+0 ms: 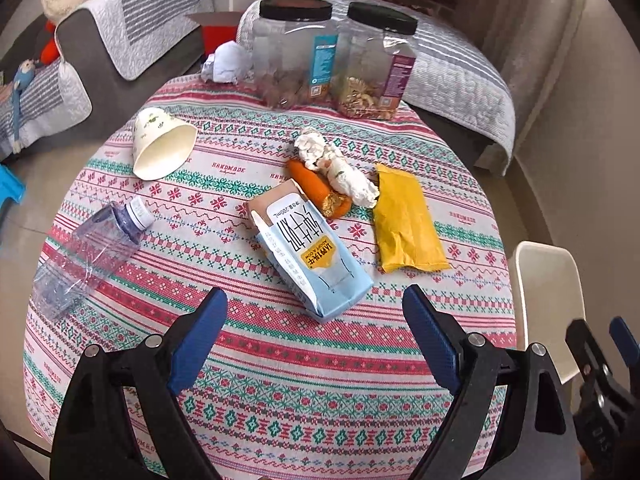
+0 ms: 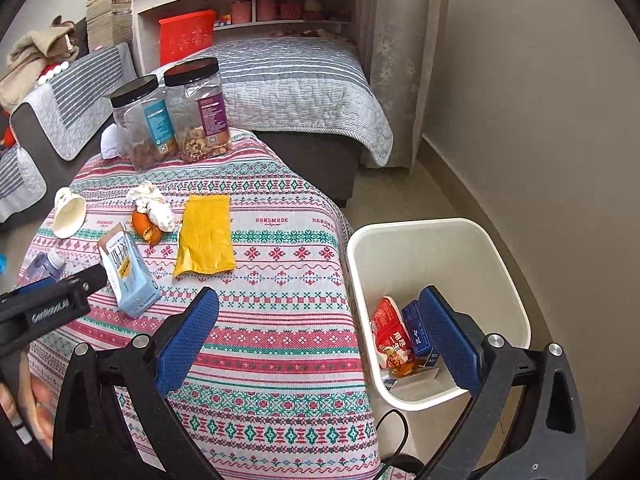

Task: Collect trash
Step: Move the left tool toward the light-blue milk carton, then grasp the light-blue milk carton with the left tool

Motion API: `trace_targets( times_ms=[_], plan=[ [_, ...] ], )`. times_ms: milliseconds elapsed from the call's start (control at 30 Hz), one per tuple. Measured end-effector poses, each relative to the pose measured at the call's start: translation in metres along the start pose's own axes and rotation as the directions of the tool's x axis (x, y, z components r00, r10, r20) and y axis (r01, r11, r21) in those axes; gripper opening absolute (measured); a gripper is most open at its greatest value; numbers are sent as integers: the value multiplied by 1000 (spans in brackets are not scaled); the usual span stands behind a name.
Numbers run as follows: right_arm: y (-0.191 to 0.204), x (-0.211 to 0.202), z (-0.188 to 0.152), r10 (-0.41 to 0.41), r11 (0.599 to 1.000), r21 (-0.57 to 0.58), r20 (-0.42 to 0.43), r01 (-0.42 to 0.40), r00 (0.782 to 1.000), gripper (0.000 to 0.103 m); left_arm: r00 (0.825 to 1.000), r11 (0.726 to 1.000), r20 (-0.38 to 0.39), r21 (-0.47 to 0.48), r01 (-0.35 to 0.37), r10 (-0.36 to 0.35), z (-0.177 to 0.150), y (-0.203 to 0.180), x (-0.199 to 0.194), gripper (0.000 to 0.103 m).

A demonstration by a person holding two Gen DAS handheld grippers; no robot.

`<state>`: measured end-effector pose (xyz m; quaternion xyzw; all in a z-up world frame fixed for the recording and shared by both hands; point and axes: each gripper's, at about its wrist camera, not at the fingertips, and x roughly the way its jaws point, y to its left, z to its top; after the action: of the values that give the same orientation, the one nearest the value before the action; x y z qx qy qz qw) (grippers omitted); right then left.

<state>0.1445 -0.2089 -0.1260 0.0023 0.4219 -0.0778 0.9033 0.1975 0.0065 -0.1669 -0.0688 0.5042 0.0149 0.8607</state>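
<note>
On the patterned tablecloth [image 1: 280,360] lie a blue milk carton [image 1: 312,248], a yellow packet [image 1: 404,220], an orange peel [image 1: 320,194] under a crumpled tissue [image 1: 340,166], a tipped paper cup [image 1: 162,146] and a crushed plastic bottle [image 1: 88,252]. My left gripper [image 1: 316,320] is open and empty, just short of the carton. My right gripper [image 2: 320,320] is open and empty, over the table's right edge beside the white bin [image 2: 492,248], which holds a red packet [image 2: 390,332] and a blue box [image 2: 416,328].
Two black-lidded snack jars [image 1: 332,56] and a wad of paper [image 1: 228,62] stand at the table's far edge. Grey sofas surround the table. The bin [image 1: 548,300] stands on the floor to the right, by the wall.
</note>
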Motion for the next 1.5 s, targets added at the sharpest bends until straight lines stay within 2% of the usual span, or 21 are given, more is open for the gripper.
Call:
trace_targets(
  times_ms=[333,433,467,500,533,633,700,867,1100,1233,1367,1400,1467,1500],
  plan=[
    [-12,18,6,-9,1000,22,-44,10,999,96,994,991,-96,-123,-57,45,15,2,76,87],
    [-10,24,6,-15,1000,11,-57,15,998,96,991,988,-134,-152,-33,13,15,7,91,86],
    [-9,26,6,-17,1000,8,-61,17,998,96,990,989,-138,-150,-21,0,14,8,93,84],
    [-7,28,6,-19,1000,6,-65,19,998,96,990,990,-138,-141,-12,-7,13,8,93,73],
    [-6,31,6,-19,1000,5,-70,19,997,96,990,992,-140,-125,-12,-5,12,7,92,64],
    [-1,40,8,-9,1000,20,-88,11,996,96,990,998,-137,-67,-5,-4,5,5,78,59],
    [3,46,10,4,999,38,-103,0,995,96,993,999,-115,-12,-30,29,-1,3,62,57],
    [29,76,15,23,999,27,-140,-19,990,96,996,998,-86,61,-13,18,-14,5,23,56],
    [70,119,26,66,998,20,-178,-63,982,96,999,996,-45,84,8,-4,-21,27,-18,56],
    [88,145,30,43,999,-9,-199,-46,979,96,1000,997,-23,80,8,-6,-18,41,-25,56],
    [96,164,30,52,999,10,-218,-51,975,96,1000,998,-11,55,18,-17,-16,56,-32,56],
    [97,165,30,55,998,13,-213,-54,975,94,1000,998,-9,53,19,-18,-16,58,-34,56],
    [100,168,31,71,997,6,-216,-71,974,79,1000,998,-5,50,25,-25,-15,60,-35,56],
    [102,170,32,87,996,2,-222,-88,971,68,1000,998,-1,52,26,-26,-15,60,-35,56]
  ],
)
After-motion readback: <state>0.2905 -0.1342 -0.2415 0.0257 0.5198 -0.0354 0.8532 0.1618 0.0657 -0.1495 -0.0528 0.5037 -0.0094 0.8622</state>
